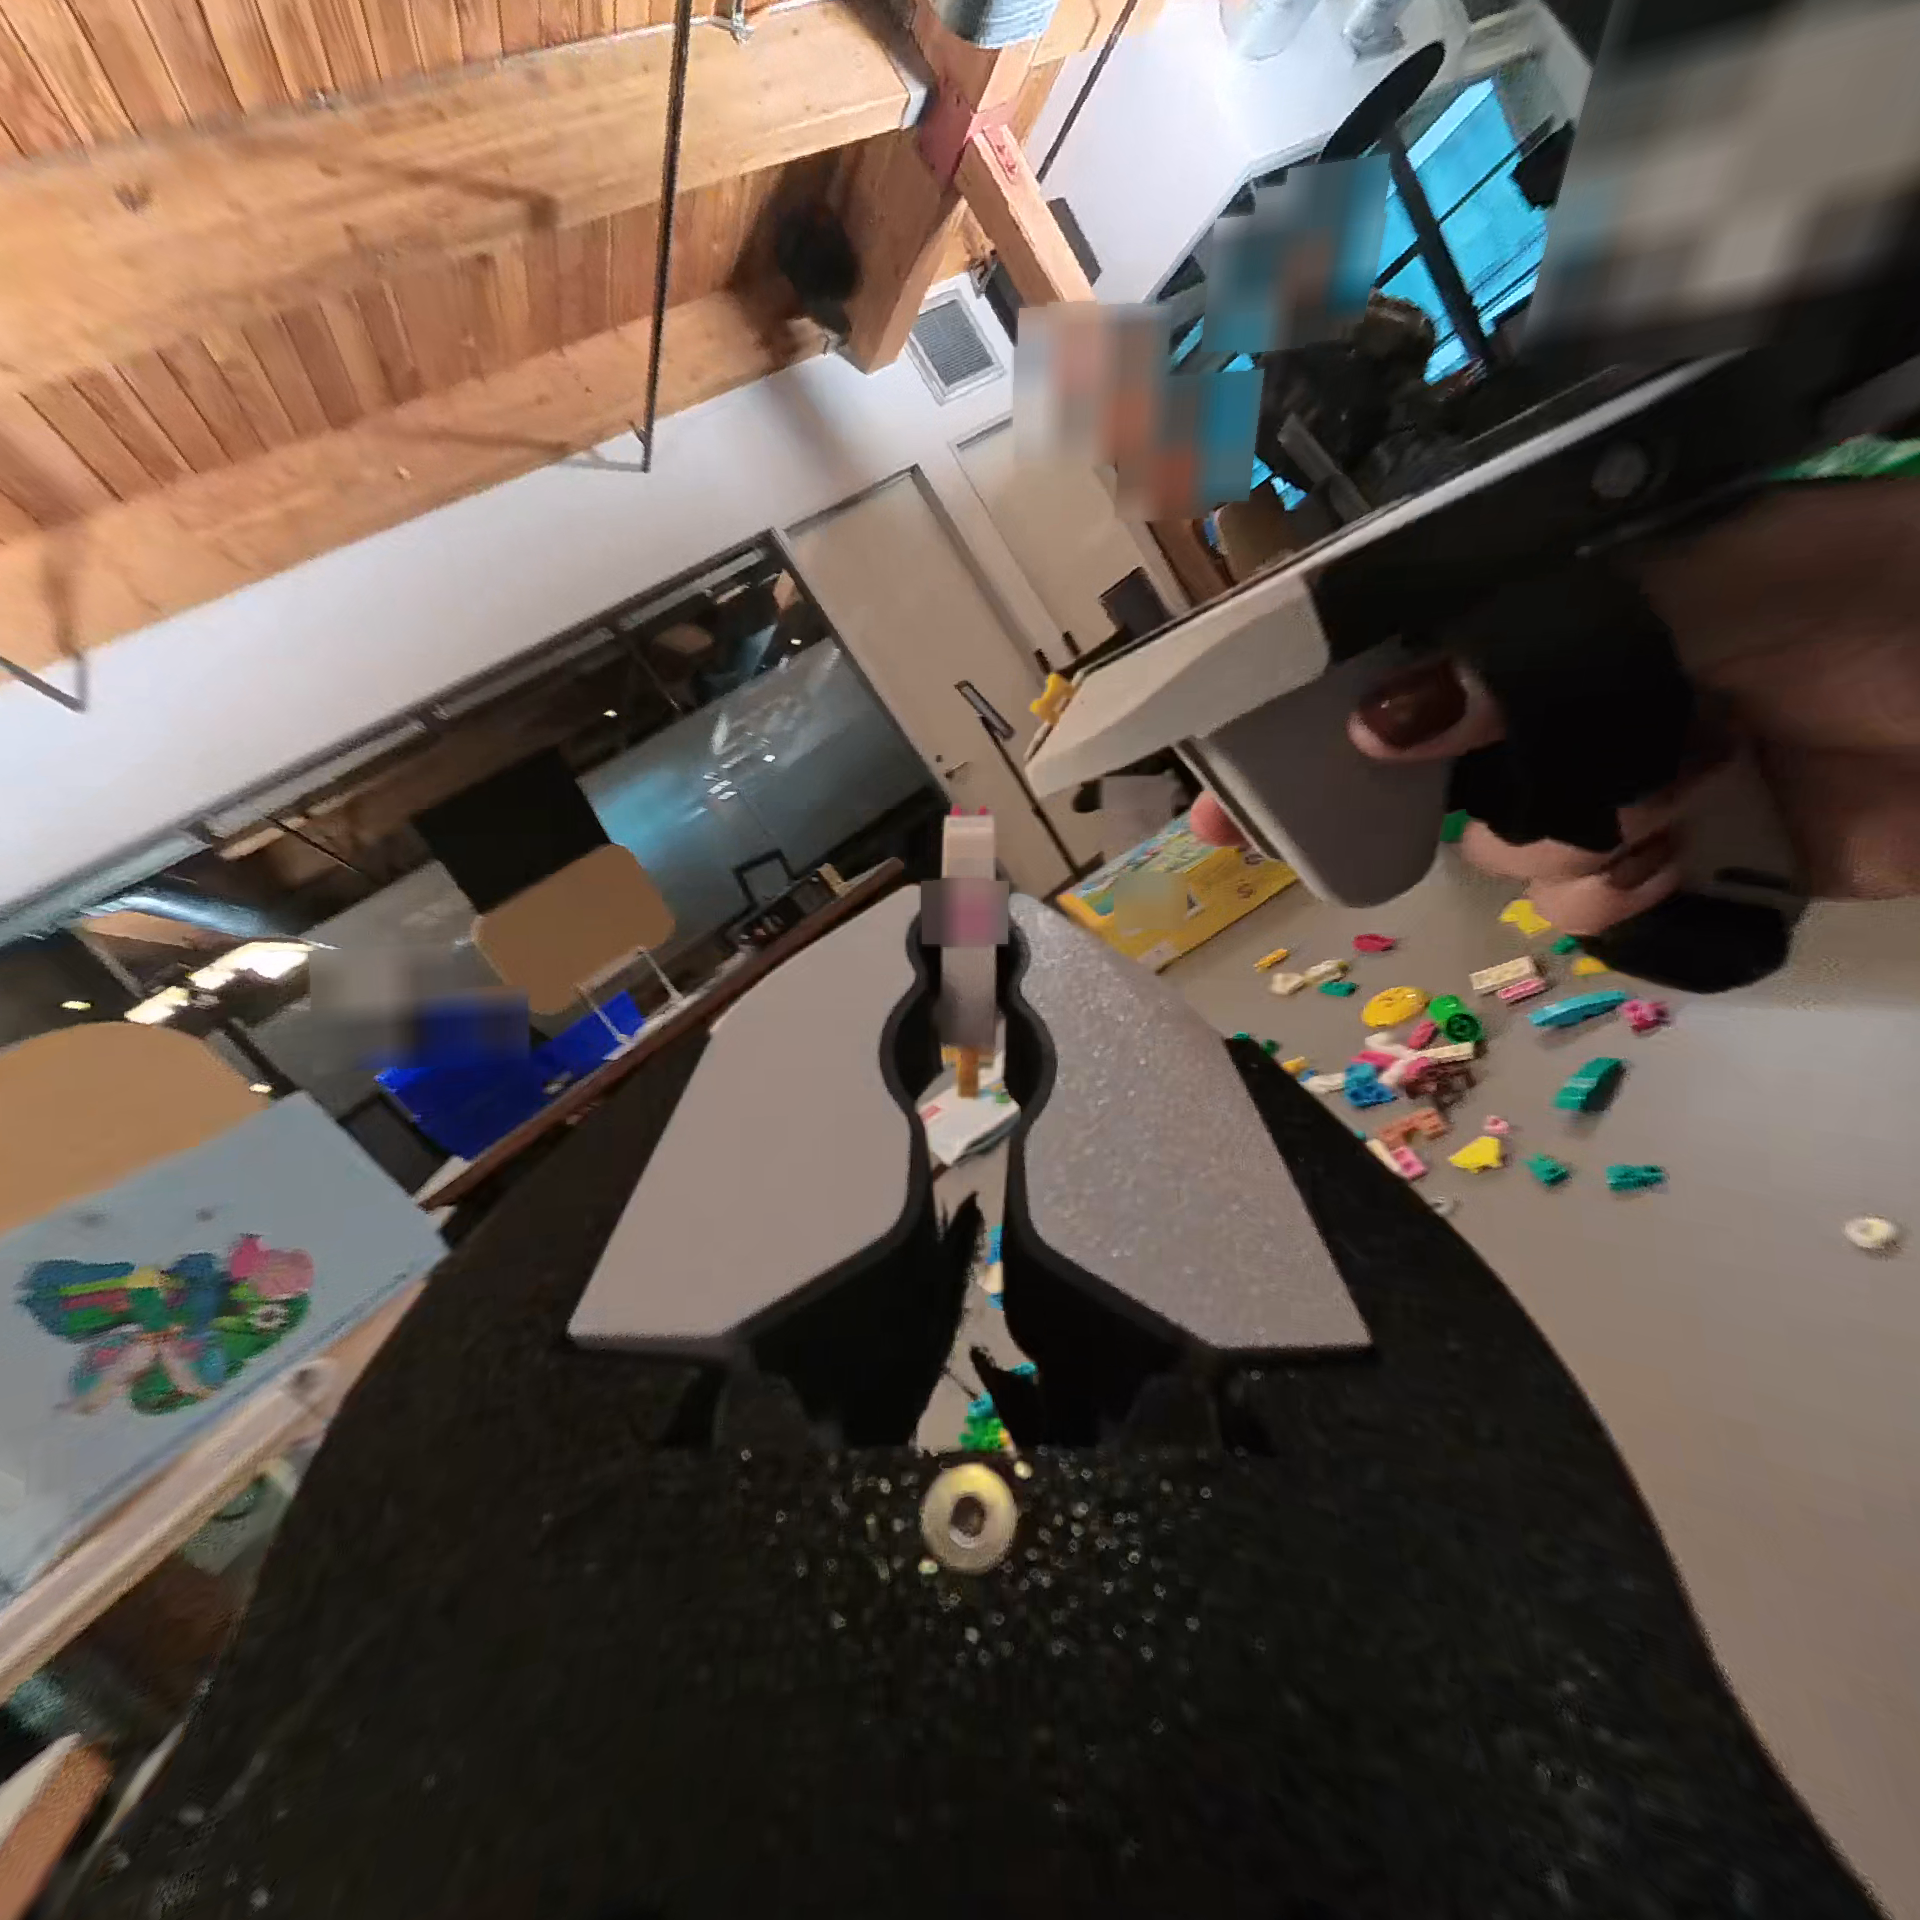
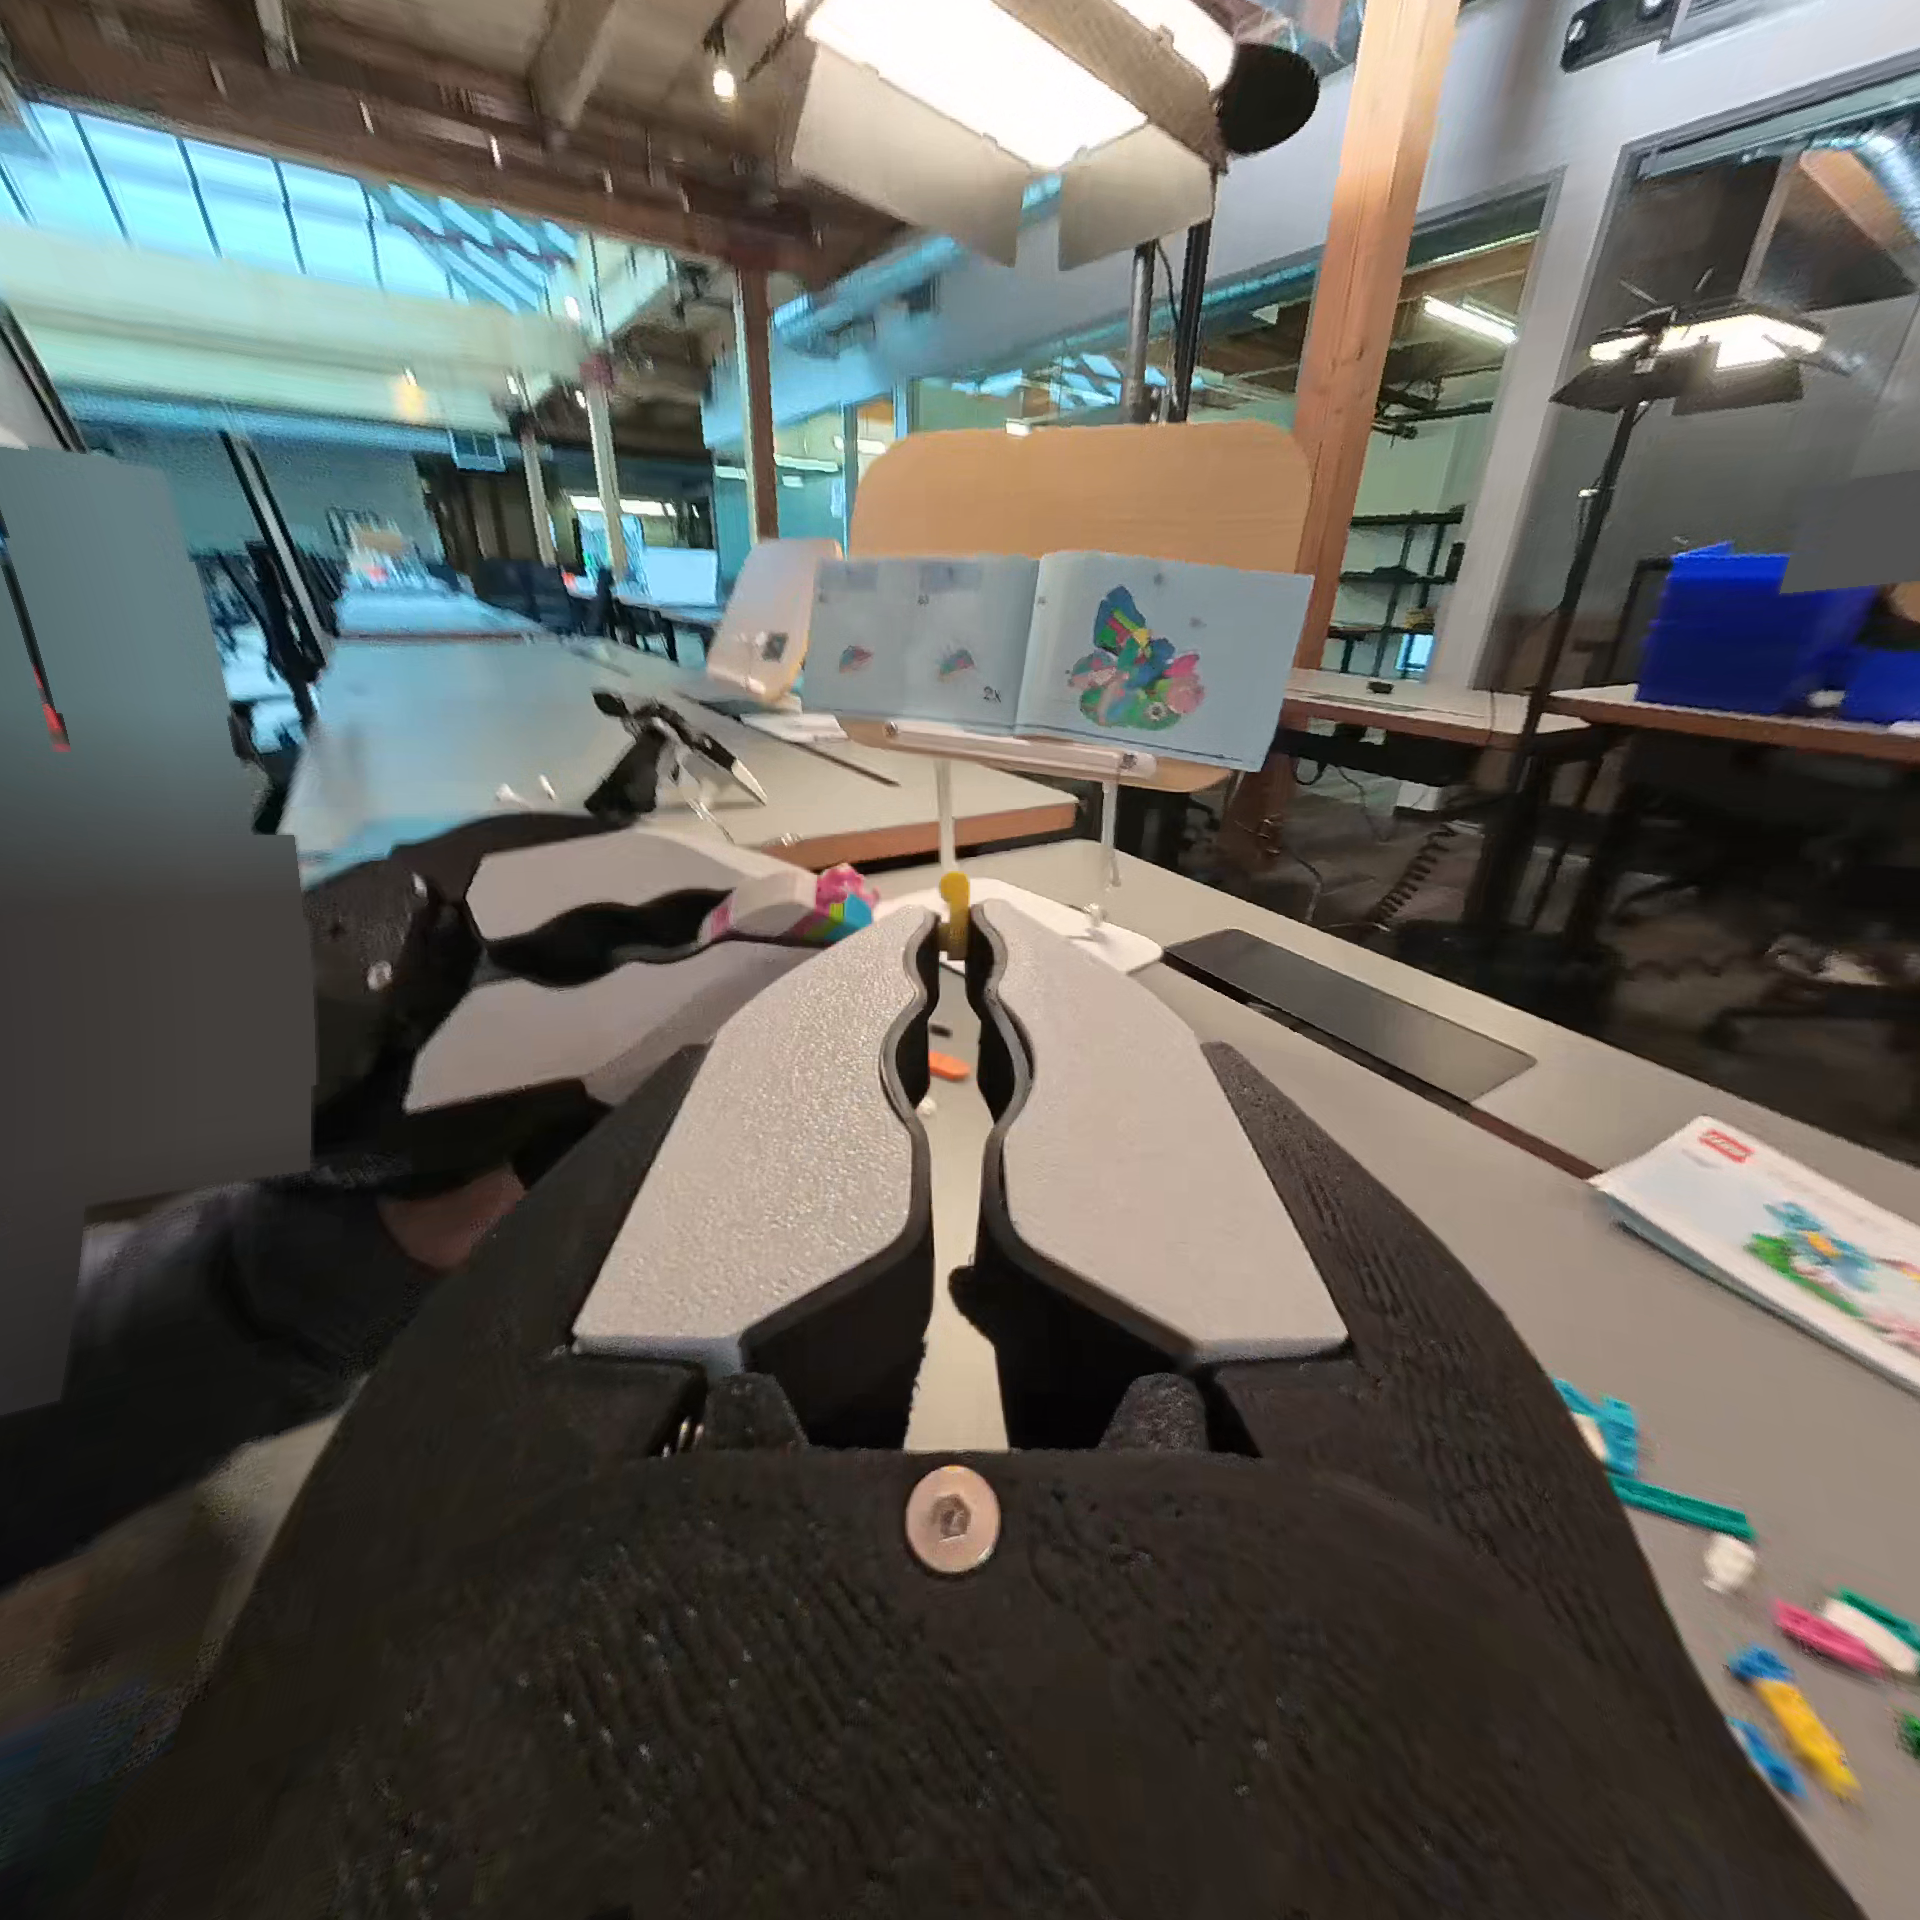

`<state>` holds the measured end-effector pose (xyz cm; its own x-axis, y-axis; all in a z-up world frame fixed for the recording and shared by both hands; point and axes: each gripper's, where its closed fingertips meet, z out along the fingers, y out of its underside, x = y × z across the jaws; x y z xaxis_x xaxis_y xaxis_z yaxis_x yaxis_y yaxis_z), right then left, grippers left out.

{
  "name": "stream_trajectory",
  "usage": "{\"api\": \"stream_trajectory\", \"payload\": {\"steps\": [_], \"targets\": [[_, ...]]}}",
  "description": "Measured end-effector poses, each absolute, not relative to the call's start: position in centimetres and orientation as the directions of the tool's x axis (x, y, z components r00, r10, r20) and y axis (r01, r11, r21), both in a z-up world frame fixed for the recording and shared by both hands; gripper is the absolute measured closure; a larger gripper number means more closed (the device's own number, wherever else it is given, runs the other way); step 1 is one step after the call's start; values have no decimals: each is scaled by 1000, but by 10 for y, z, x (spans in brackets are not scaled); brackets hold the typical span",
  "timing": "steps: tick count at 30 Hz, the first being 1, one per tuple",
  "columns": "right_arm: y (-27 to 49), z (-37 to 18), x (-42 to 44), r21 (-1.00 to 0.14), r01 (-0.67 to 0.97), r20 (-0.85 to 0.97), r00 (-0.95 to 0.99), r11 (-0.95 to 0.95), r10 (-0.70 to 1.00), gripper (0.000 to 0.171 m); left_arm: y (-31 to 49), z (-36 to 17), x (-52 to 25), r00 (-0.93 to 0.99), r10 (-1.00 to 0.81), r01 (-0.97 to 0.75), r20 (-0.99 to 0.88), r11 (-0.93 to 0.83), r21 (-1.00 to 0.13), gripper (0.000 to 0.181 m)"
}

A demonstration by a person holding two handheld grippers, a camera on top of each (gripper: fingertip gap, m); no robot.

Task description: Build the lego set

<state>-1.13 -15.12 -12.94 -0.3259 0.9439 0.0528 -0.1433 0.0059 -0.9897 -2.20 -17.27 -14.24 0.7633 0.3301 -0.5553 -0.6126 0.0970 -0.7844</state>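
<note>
My left gripper [image 1: 966, 925] is shut on a small lego assembly [image 1: 968, 847], white and grey with pink, and holds it in the air. In the right wrist view that gripper [image 2: 727, 925] is at the left, and the assembly [image 2: 821, 904] shows white, pink, green and blue. My right gripper [image 2: 954, 925] is shut on a small yellow piece [image 2: 954, 899] just to the right of the assembly. In the left wrist view the right gripper [image 1: 1060, 717] comes in from the upper right, held by a hand, with the yellow piece [image 1: 1055, 694] at its tip.
Several loose coloured pieces [image 1: 1455, 1039] lie on the grey table [image 1: 1662, 1351], and also show at the lower right of the right wrist view [image 2: 1808, 1662]. An open instruction booklet [image 2: 1049, 655] stands on a holder ahead. A yellow box [image 1: 1174, 894], a second booklet [image 2: 1787, 1247] and a flat black slab [image 2: 1340, 1008] lie on the table.
</note>
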Motion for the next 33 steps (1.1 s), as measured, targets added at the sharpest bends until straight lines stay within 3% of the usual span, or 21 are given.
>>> {"api": "stream_trajectory", "payload": {"steps": [1, 4, 7, 10, 15, 19, 22, 26, 29, 33], "targets": [[-151, -133, -12, -989, -134, 104, -317, 64, 943, 169, -172, -145, -22, 792, 303, -580, -529, 106, -808, 173], [-138, -180, -23, -888, 67, 416, -303, 454, 857, 169, -167, -153, -28, 875, 225, -459, -429, 103, -882, 173], [-116, -256, -24, -514, 259, 678, -460, 818, 572, 169, -163, -164, -34, 946, 131, -308, -295, 93, -947, 173], [-108, -303, -22, -226, 245, 745, -580, 943, 329, 168, -161, -173, -38, 985, 43, -167, -164, 76, -983, 173], [-105, -338, -23, -40, 165, 745, -652, 986, 139, 168, -160, -181, -41, 991, -99, 98, 92, 59, -993, 173], [-111, -343, -20, -141, 167, 691, -689, 976, 218, 153, -161, -188, -47, 968, -153, 208, 200, 35, -977, 173], [-113, -335, -17, -281, 210, 608, -716, 937, 343, 131, -163, -189, -51, 952, -181, 257, 247, 34, -966, 173], [-123, -299, -18, -587, 238, 440, -709, 774, 551, 131, -165, -188, -50, 923, -241, 315, 299, 30, -948, 173], [-146, -241, -18, -866, 180, 207, -720, 466, 662, 131, -165, -191, -41, 892, -322, 329, 316, -14, -944, 173], [-161, -196, -13, -968, 118, 53, -768, 223, 638, 137, -164, -206, -26, 903, -367, 189, 223, -125, -974, 173]]}}
